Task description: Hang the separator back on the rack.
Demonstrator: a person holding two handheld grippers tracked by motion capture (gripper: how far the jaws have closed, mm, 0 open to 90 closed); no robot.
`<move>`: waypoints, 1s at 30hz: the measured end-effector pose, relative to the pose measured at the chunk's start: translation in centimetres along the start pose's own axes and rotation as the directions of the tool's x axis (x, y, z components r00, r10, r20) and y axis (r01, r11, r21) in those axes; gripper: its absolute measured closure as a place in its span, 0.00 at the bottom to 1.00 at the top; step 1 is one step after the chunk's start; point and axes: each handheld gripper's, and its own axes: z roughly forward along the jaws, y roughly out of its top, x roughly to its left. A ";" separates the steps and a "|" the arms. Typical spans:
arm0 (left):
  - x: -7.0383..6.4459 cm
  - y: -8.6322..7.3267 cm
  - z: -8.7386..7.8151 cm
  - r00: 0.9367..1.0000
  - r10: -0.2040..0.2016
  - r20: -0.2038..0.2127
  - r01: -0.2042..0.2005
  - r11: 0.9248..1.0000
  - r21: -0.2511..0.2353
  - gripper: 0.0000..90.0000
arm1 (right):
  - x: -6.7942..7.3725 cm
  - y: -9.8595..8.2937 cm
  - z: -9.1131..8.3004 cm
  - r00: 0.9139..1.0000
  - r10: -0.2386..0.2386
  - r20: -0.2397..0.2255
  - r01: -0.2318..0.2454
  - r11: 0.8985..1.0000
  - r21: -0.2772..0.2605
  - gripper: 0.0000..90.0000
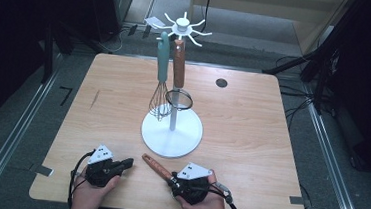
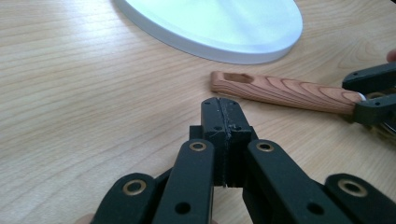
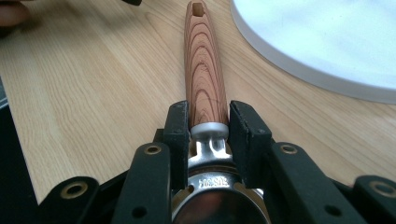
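A wooden-handled utensil (image 1: 156,166) lies on the table near the front edge, its handle (image 3: 201,60) pointing away with a slot at its tip. My right gripper (image 3: 208,122) is shut on the utensil where the handle meets the metal collar; its metal head is hidden under the jaws. My left gripper (image 1: 127,163) rests on the table left of the handle tip, shut with nothing in it (image 2: 223,116). In the left gripper view the handle (image 2: 285,91) lies just ahead to the right. A white rack (image 1: 172,128) stands mid-table with a teal whisk (image 1: 161,82) and a wooden-handled strainer (image 1: 179,69) hanging.
The rack's round white base (image 2: 219,28) sits close ahead of both grippers (image 3: 327,42). A dark round grommet (image 1: 221,83) is set in the table at the back right. Bare wood lies left and right of the rack.
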 end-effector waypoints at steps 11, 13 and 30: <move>2.4 0.1 -1.4 0.996 -0.048 -0.069 0.043 0.997 -0.066 1.00 | -0.7 -0.7 -1.1 1.000 -0.007 0.003 0.007 1.000 0.012 0.79; 3.1 0.1 -1.8 0.994 -0.064 -0.084 0.057 0.996 -0.074 1.00 | -0.9 -0.9 -1.4 1.000 -0.007 0.002 0.007 1.000 0.014 0.79; 7.2 -0.1 -4.0 0.974 -0.143 -0.177 0.115 0.981 -0.158 0.98 | -3.0 -2.4 -3.7 0.999 0.003 0.033 -0.004 1.000 0.030 0.79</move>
